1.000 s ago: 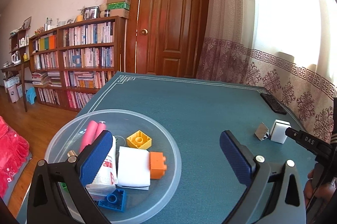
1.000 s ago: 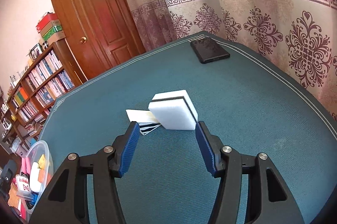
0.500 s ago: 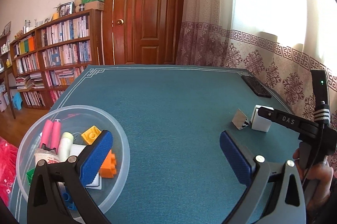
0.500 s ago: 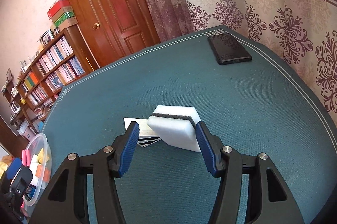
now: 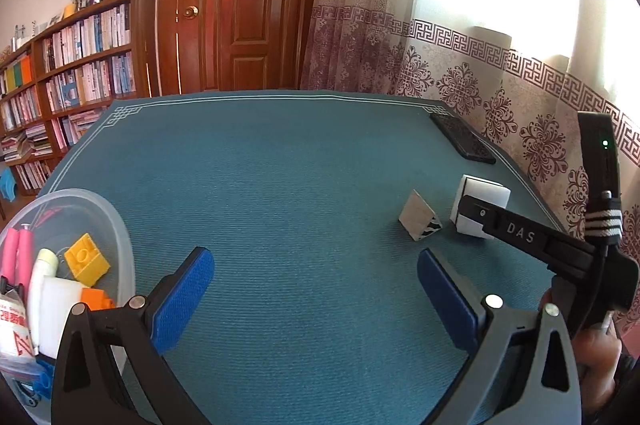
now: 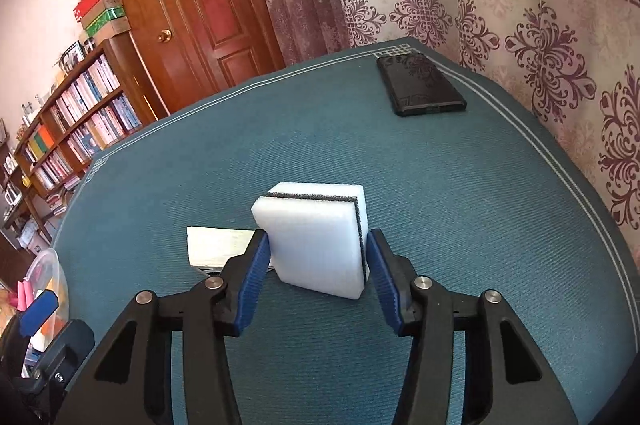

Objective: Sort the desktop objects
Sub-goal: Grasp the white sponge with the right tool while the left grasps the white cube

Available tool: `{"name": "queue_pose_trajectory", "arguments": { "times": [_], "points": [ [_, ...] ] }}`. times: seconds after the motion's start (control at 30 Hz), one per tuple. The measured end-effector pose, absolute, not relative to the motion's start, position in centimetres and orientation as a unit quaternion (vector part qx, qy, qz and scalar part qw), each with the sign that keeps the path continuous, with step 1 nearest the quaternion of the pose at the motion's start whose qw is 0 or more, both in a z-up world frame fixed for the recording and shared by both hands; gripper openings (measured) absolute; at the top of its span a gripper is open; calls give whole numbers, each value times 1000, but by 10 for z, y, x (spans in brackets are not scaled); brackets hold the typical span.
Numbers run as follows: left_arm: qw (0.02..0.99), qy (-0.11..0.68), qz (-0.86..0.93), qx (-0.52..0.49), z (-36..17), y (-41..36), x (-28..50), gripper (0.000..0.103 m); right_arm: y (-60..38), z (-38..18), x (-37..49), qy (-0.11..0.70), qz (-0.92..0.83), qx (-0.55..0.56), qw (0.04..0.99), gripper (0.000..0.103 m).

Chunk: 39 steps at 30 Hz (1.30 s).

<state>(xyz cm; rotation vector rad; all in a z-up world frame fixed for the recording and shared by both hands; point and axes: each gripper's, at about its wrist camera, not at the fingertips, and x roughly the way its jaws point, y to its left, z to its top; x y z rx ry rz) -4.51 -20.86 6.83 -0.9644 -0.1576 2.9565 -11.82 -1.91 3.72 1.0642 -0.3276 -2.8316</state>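
A white sponge (image 6: 316,241) with a black layer stands on the teal table mat (image 6: 460,225), leaning by a white card (image 6: 218,247). My right gripper (image 6: 318,245) has its blue pads against both sides of the sponge, which still rests on the mat. In the left wrist view the sponge (image 5: 486,195) and card (image 5: 418,221) sit at the right, with the right gripper's black body in front of the sponge. My left gripper (image 5: 316,285) hangs open over bare mat, holding nothing. The clear plastic bowl (image 5: 120,237) at its left holds bricks and tubes.
A black phone (image 6: 420,85) lies near the far right table edge by the curtain. A person's hand (image 5: 596,341) holds the right gripper's handle. A bookshelf and a wooden door stand beyond the table.
The right gripper moved forward around the sponge and its jaws narrowed onto it. The left gripper swung right, so the bowl slid to the left edge of its view.
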Motion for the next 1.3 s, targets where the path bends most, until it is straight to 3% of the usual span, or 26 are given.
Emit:
{"name": "queue_pose_trajectory", "arguments": {
  "times": [0.23,0.63,0.97,1.23,1.3],
  "points": [
    [35,-39,947,-316,66,-180,-74,102,14,42,-111,-157,-924,348,24,52],
    [67,-9,938,-339,49,-150,-110,102,30,54,-104,-170,-931,323,-1,52],
    [141,38,906,-398,31,-132,-146,76,29,49,-107,-180,-925,335,12,52],
    [179,90,897,-395,30,-123,-152,68,27,45,-109,-179,-922,343,11,52],
    [179,87,897,-394,30,-123,-152,55,26,44,-109,-180,-921,344,12,52]
  ]
}}
